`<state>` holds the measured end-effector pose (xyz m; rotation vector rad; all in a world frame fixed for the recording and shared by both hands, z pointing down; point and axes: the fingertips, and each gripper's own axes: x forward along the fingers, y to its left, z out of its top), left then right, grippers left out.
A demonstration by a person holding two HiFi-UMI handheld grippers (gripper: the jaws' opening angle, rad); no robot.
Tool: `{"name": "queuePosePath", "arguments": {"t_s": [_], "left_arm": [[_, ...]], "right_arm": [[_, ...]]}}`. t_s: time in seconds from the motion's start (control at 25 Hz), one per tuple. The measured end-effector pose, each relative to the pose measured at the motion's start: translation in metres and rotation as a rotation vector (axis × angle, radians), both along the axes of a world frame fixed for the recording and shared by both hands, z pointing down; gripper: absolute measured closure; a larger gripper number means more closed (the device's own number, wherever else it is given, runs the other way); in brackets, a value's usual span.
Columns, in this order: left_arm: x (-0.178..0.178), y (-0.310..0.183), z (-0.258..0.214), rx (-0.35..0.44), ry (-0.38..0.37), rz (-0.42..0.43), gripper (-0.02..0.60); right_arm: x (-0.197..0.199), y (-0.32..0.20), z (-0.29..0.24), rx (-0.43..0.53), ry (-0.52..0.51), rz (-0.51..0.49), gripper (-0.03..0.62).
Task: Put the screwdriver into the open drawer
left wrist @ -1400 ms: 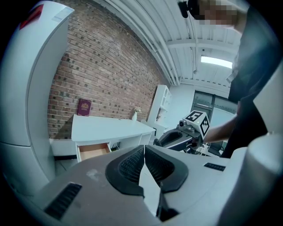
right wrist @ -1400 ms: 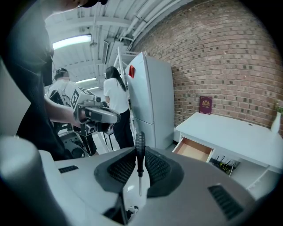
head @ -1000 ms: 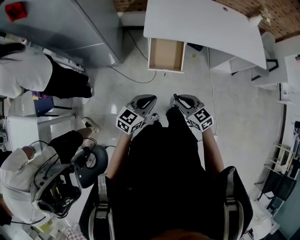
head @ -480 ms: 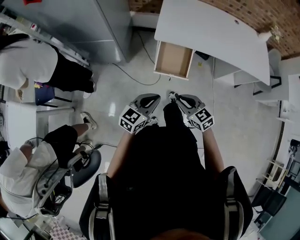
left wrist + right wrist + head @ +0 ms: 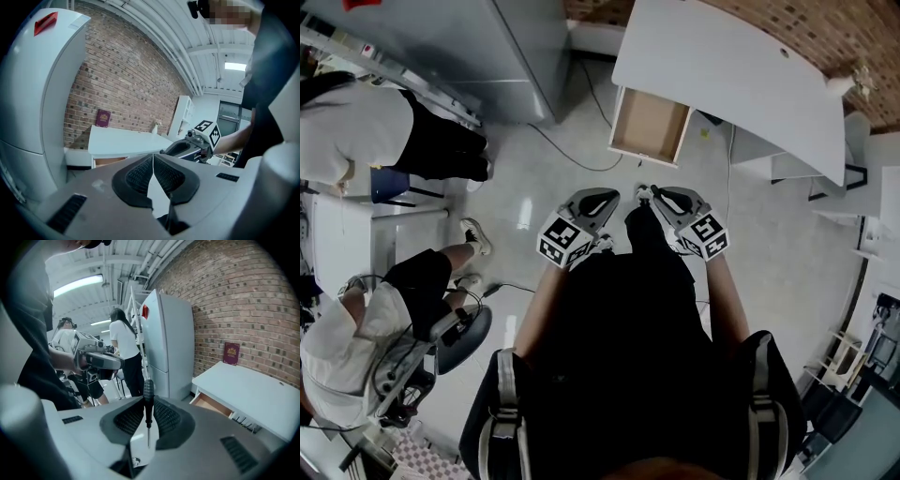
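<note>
- Head view: I am looking steeply down at both grippers, held side by side close in front of the operator's dark torso, over a pale floor.
- The right gripper [image 5: 654,195] is clamping the screwdriver [image 5: 148,401]; in the right gripper view its jaws are pressing on the black handle from both sides, open only by the handle's width.
- The screwdriver is standing upright between those jaws, with the handle on top and the thin shaft pointing down.
- The left gripper [image 5: 602,198] is carrying nothing; in the left gripper view its jaws are meeting at the tips [image 5: 153,157], with only floor showing behind them.
- The drawer [image 5: 649,124] is hanging open from the near edge of the white desk [image 5: 722,66], its brown bottom bare.
- The drawer is lying farther away than the grippers, well apart from them, so the screwdriver is not in it yet.
- A grey fridge [image 5: 516,47] is standing left of the desk, against the brick wall.
- A dark red book [image 5: 231,353] is leaning on that wall, at the far edge of the desk.
- A person [image 5: 384,141] in a white top is standing off to the left.
</note>
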<state>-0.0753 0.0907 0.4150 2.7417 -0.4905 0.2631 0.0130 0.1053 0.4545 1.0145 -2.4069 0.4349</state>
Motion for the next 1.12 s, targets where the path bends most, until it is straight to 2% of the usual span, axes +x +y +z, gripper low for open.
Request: {"name": "queuePosePath", "arguments": {"t_s": [0.2, 0.48, 0.72, 1.12], "left_arm": [[0.021, -0.031, 0.017, -0.023, -0.017, -0.010, 0.565], [0.036, -0.050, 0.007, -0.035, -0.034, -0.039, 0.565], [0.057, -0.077, 0.013, -0.067, -0.064, -0.060, 0.565], [0.072, -0.111, 0.023, -0.116, -0.107, -0.112, 0.565]], "right_arm": [[0.019, -0.034, 0.015, -0.029, -0.013, -0.023, 0.476], [0.039, -0.057, 0.007, -0.042, -0.004, -0.064, 0.474], [0.069, -0.090, 0.020, -0.074, -0.014, -0.073, 0.476], [0.095, -0.136, 0.047, -0.125, -0.011, -0.130, 0.474]]}}
